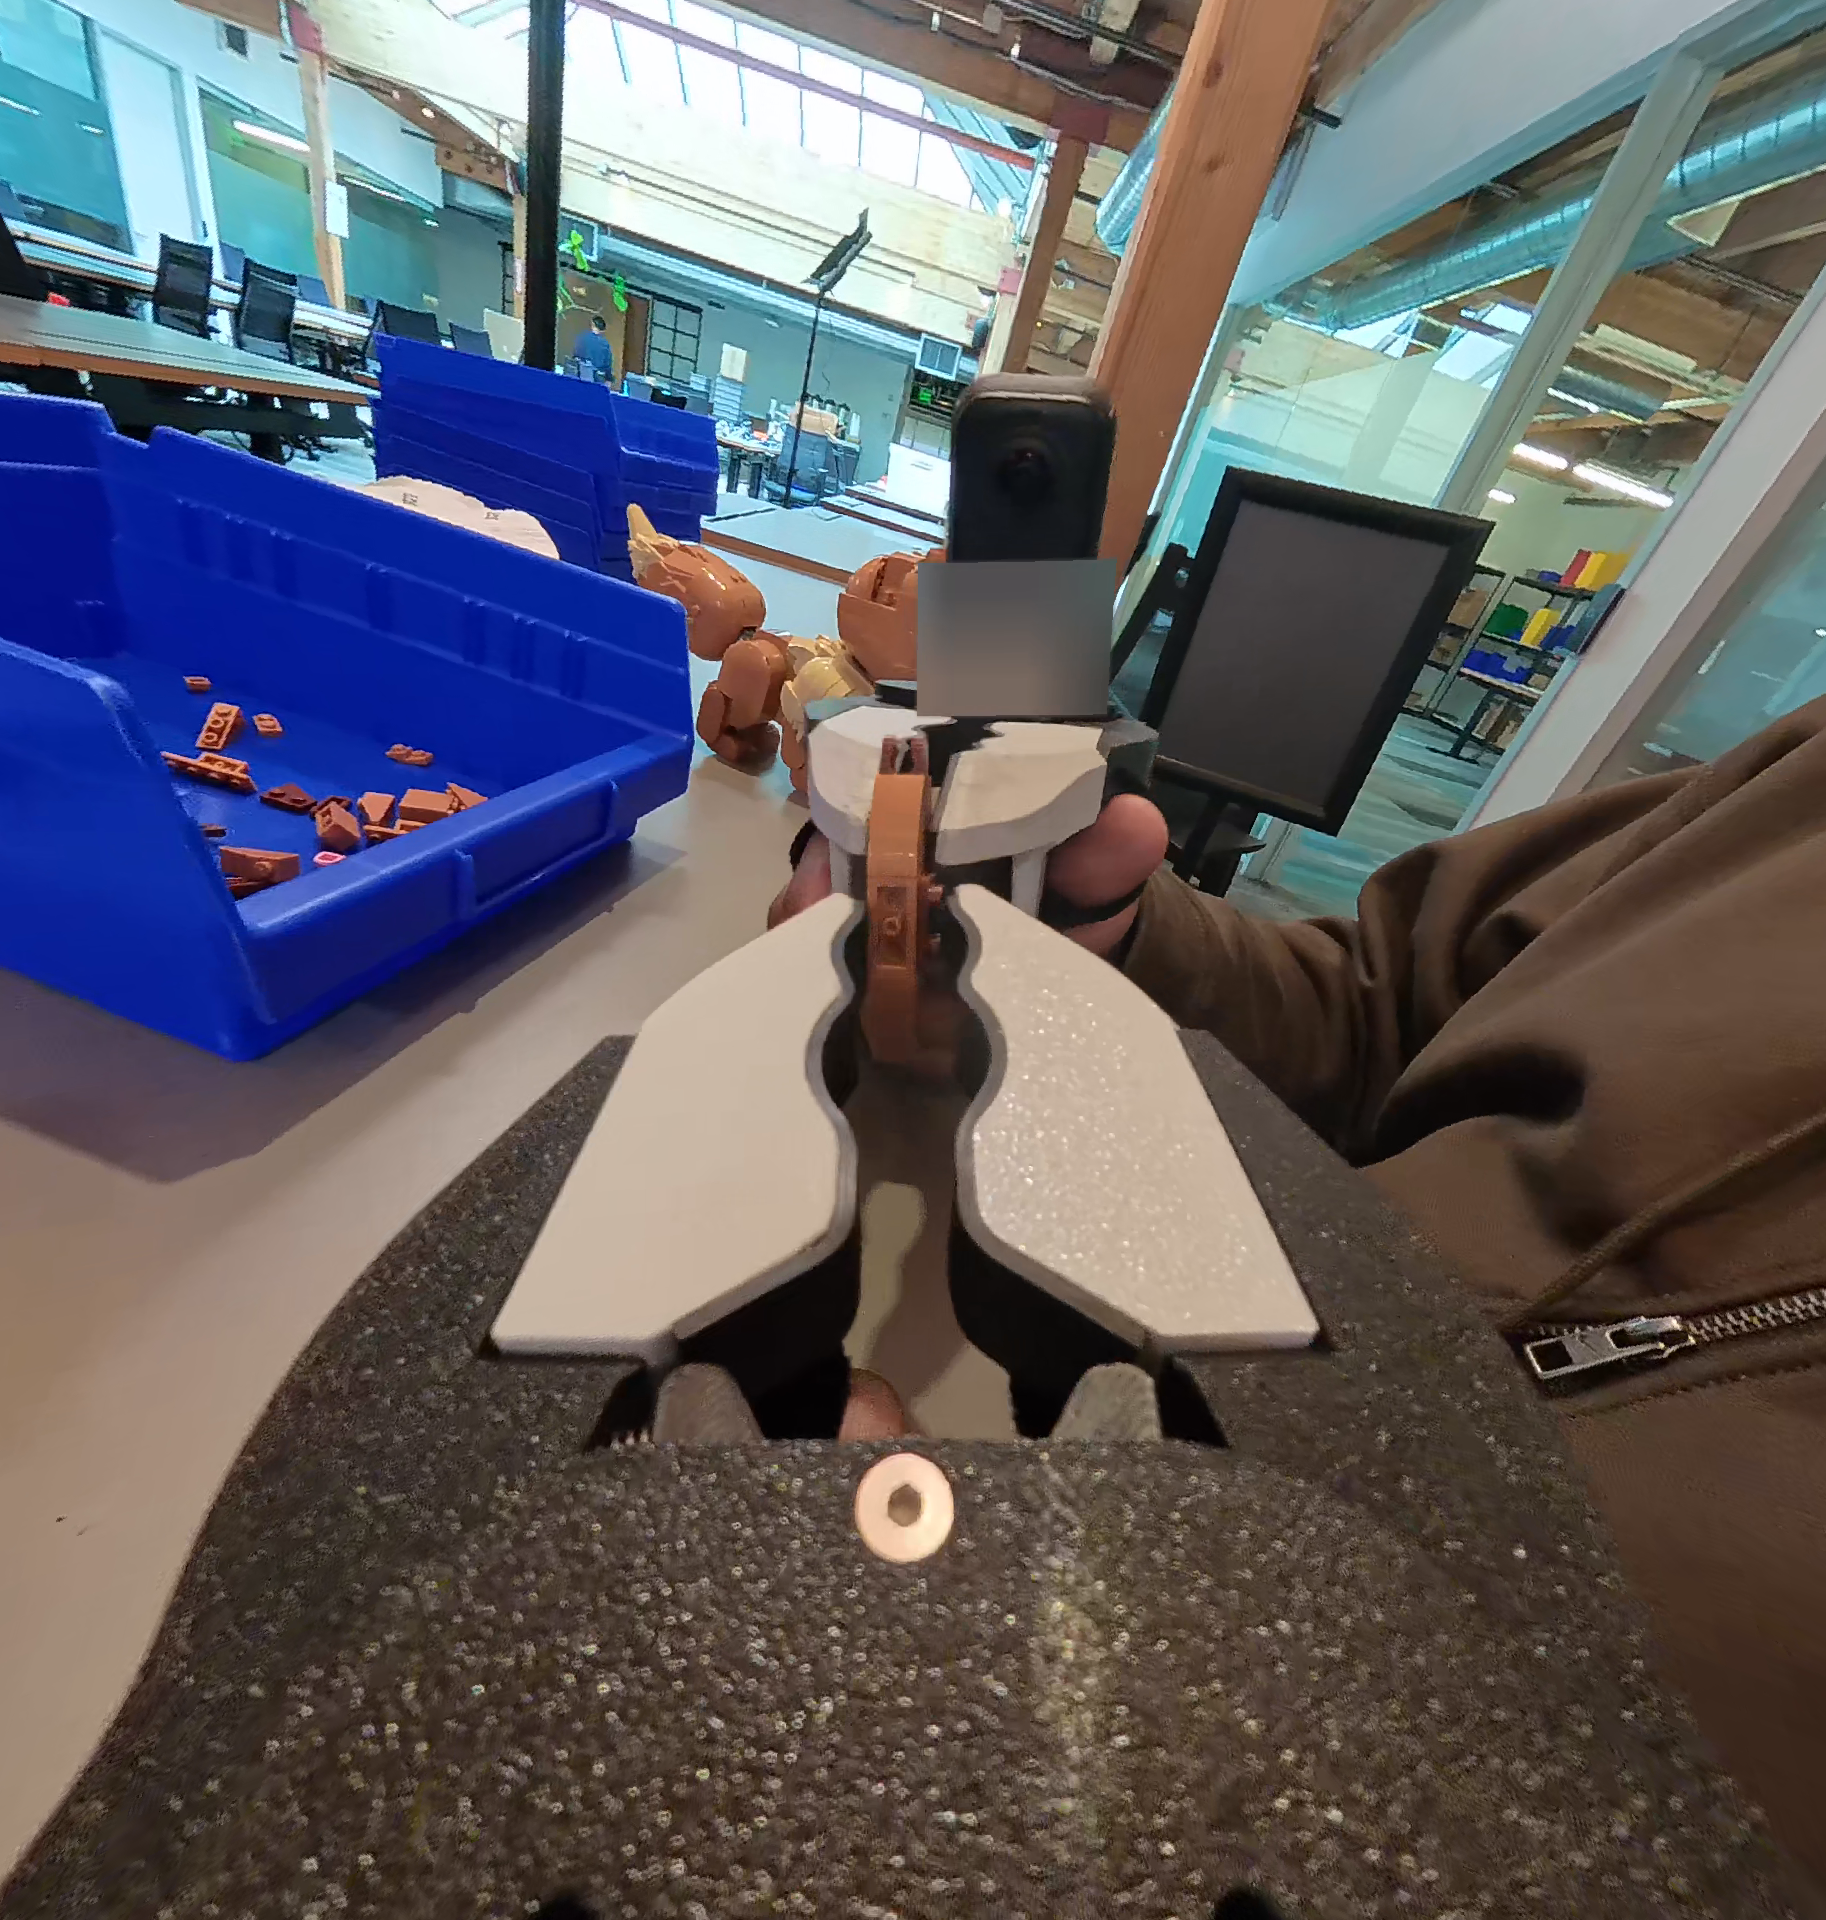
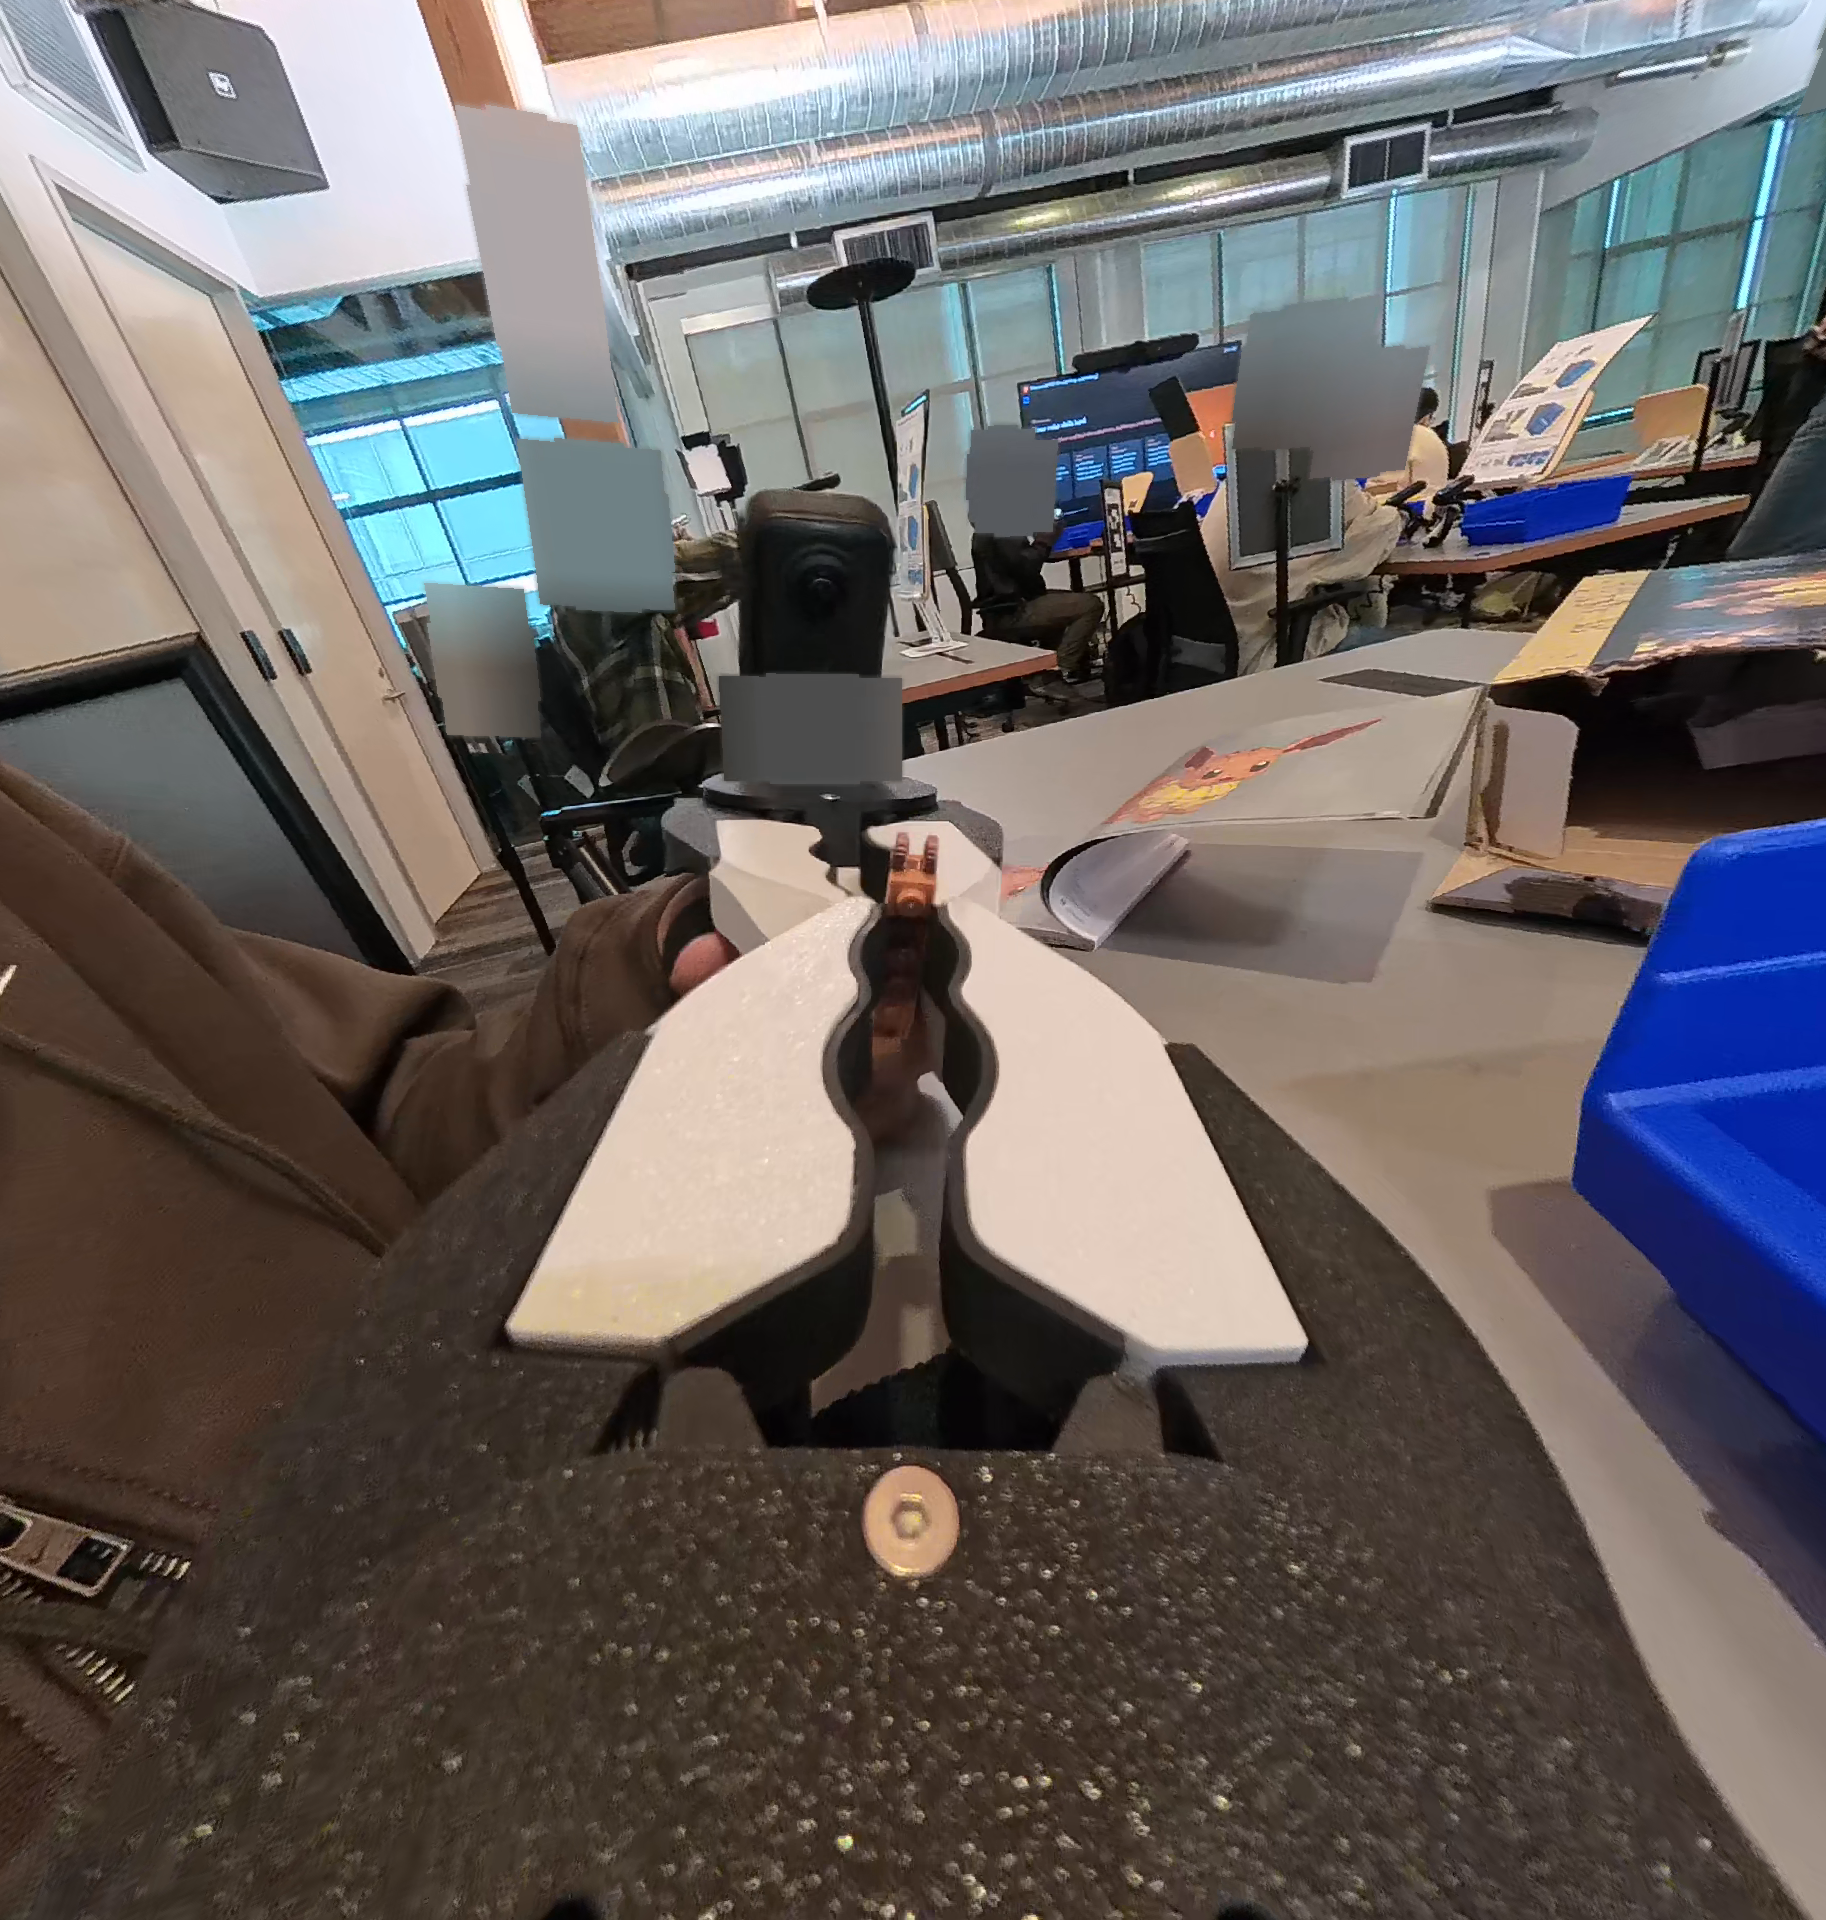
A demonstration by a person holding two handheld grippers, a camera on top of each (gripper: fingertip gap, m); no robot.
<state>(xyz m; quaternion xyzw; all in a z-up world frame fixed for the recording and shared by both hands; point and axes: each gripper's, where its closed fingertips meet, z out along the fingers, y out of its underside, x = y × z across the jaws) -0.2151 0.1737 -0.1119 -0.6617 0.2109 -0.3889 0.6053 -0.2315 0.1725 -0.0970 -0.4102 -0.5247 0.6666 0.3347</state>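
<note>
Facing each other above the bench (image 1: 161, 1195), our two grippers share one brown brick piece (image 1: 896, 914). Our left gripper (image 1: 901, 925) stands narrow around its near end, the right gripper (image 2: 904, 914) is pinched on the far end. Beyond, a blue bin (image 1: 452, 935) holds loose brown bricks (image 1: 317, 800), and a part-built brown figure (image 1: 753, 665) sits behind it. An open booklet (image 2: 1252, 790) lies farther off.

Brown zipped jacket sleeve (image 1: 1511, 987); white-fingered, seemingly foam-bodied hand-held gripper (image 1: 904, 914).
</note>
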